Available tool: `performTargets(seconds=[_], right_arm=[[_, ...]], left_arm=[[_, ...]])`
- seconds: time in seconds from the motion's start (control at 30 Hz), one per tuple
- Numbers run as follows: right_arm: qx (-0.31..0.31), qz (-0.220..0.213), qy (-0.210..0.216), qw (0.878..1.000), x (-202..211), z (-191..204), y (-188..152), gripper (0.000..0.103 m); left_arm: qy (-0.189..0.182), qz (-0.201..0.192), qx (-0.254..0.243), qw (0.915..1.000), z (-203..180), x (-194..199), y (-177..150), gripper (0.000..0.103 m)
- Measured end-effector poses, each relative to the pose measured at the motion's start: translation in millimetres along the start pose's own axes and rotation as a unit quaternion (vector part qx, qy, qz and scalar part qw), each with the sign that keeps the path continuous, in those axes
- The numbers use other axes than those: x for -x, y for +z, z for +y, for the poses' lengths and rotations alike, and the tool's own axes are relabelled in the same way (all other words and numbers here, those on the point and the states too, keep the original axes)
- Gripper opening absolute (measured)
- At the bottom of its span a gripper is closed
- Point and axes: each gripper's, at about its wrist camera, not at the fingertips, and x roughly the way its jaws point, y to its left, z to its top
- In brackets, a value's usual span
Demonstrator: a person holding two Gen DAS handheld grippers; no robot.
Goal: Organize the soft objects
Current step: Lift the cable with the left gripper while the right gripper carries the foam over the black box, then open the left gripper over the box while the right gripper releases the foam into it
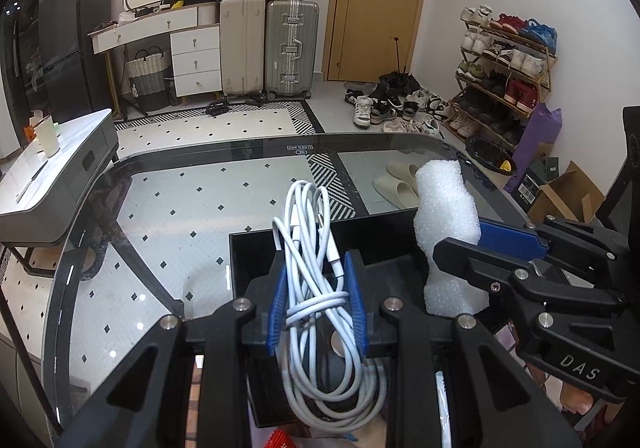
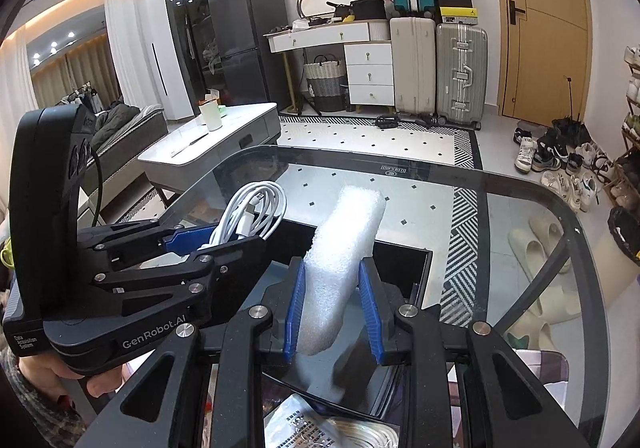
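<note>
Left gripper (image 1: 316,300): we have its 2 blue-padded fingers closed on the bundled white charging cable (image 1: 316,280), gripped around the wrapped middle, with loops hanging free below and above.
Right gripper (image 2: 334,312): we have its 2 blue pads narrowed onto the white foam block (image 2: 340,268), pinching the lower part; the block leans up and away from the fingers.
Where things are: both items are held in the air above the black rectangular tray (image 1: 256,248) that sits on the glass table (image 1: 160,207).
Cable risk: we judge the loose lower loops could catch on the tray wall or slide out of the wrap, since only the middle is held.
Foam risk: we judge the block could tilt or squeeze out, because it is soft and held near 1 end.
Collision risk: the 2 grippers are just beside each other, so lowering both together could knock one against the other.
Table risk: the top is glass, so a hard set-down could shove the tray.
</note>
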Motion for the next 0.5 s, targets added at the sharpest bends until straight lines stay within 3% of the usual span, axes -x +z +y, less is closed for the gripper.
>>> performTargets(seconds=[0.5], right_arm=[[-0.01, 0.021, 0.004, 1.0, -23, -13, -7, 0.027]], left_arm=[[0.001, 0.017, -0.012, 0.9998, -6, -11, 2, 0.026]])
